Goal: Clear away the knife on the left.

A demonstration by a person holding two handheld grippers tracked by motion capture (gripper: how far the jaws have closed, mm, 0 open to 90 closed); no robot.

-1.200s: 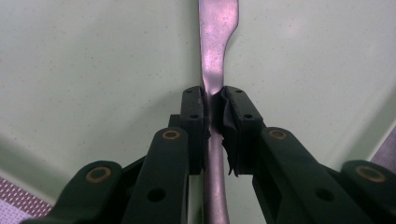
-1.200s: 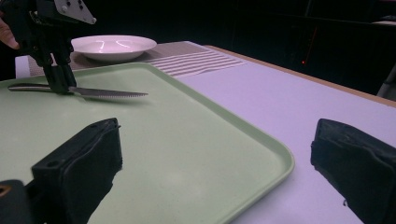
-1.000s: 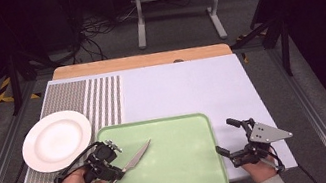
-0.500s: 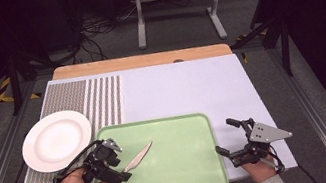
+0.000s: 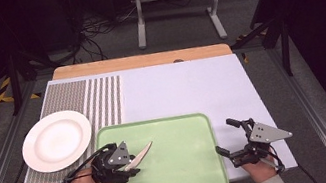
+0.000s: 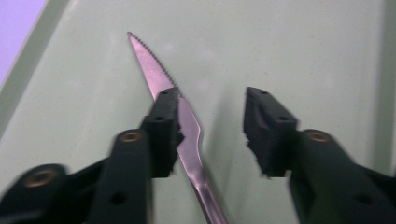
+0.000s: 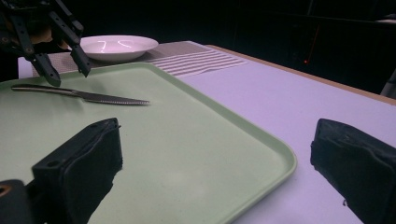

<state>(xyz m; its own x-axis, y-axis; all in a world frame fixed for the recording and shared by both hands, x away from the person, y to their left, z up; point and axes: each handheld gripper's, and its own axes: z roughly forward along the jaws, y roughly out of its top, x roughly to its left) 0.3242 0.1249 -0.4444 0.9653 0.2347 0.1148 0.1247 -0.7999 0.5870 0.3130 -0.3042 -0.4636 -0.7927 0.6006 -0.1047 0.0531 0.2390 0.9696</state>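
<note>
High view: knife [image 5: 139, 155] lies flat on the green tray [image 5: 185, 169], near its left edge, long axis slanting up-right, tip toward tray centre. Left gripper [image 5: 126, 168] sits right over the handle end; right gripper [image 5: 224, 139] is parked off the tray's right edge, well apart.

Left gripper view: jaws part-open and have just been closing. Blade runs between them, beside the left jaw; no pinch.

Right gripper view: jaws wide, nothing between. Knife at the tray's far side, under the left gripper. Left hand is nearer.
</note>
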